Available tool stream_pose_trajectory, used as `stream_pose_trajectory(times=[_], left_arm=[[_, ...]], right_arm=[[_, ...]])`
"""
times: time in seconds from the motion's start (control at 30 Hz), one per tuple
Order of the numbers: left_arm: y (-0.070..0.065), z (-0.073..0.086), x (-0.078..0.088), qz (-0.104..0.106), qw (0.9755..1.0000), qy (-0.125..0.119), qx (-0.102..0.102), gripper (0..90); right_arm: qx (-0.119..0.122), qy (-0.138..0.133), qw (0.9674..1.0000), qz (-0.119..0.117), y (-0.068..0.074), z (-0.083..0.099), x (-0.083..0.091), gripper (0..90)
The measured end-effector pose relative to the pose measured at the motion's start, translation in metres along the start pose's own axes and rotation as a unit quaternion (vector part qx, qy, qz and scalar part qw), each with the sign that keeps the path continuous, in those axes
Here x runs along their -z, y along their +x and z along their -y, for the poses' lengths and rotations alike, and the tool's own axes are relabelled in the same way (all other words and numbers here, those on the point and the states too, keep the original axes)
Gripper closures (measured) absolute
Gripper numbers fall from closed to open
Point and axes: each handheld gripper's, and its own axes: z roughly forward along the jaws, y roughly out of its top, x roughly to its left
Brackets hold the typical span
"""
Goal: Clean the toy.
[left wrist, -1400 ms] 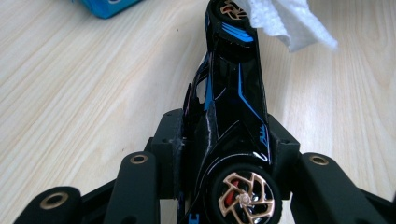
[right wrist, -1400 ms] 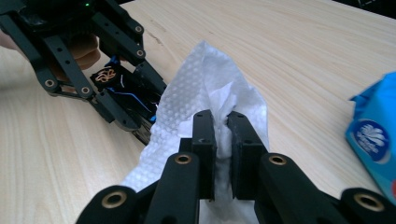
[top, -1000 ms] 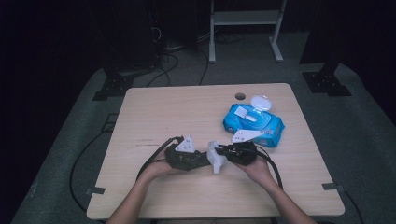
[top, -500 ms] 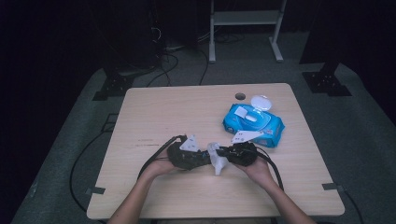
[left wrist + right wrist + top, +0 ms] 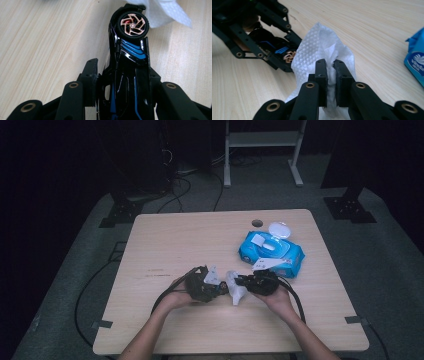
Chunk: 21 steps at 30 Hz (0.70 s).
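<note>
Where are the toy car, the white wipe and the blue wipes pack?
toy car (image 5: 130, 62), left gripper view, its black and blue side.
white wipe (image 5: 312, 50), right gripper view, its dimpled face.
blue wipes pack (image 5: 290, 252), high view, its top.

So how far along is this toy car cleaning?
Done: the wipes pack lies with its lid open, and a wipe is pinched in the right gripper. In hand: the left gripper clamps the toy car, and the wipe sits against its front end by the wheel. Left: how much has been wiped cannot be told; car and wipe are not yet set down.
</note>
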Motion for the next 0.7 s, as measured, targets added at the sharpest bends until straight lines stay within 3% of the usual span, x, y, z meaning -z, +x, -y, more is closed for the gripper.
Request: stream_pose_trajectory(times=[0.23, 0.33, 0.47, 0.5, 0.57, 0.7], left_arm=[[0.001, 0.002, 0.005, 0.008, 0.9992, -0.038, 0.012, 56.7], [0.002, 0.002, 0.011, 0.019, 0.9969, -0.071, 0.027, 56.7], [0.004, 0.000, 0.016, 0.026, 0.9946, -0.095, 0.031, 56.7], [0.004, 0.001, 0.017, 0.031, 0.9927, -0.111, 0.037, 56.7], [0.004, 0.002, 0.017, 0.032, 0.9920, -0.115, 0.041, 56.7], [0.002, 0.000, 0.012, 0.032, 0.9931, -0.106, 0.037, 56.7]], right_arm=[[-0.014, 0.003, 0.9998, -0.013, -0.003, 0.002, -0.001, 81.8], [-0.009, -0.022, 0.9994, -0.024, 0.002, -0.006, 0.009, 81.8], [-0.006, -0.052, 0.9980, -0.037, 0.009, -0.015, 0.020, 81.8], [-0.012, -0.058, 0.9973, -0.043, 0.008, -0.016, 0.022, 81.8], [-0.022, -0.063, 0.9965, -0.050, 0.007, -0.016, 0.023, 81.9], [-0.028, -0.068, 0.9957, -0.056, 0.007, -0.016, 0.022, 82.1]])
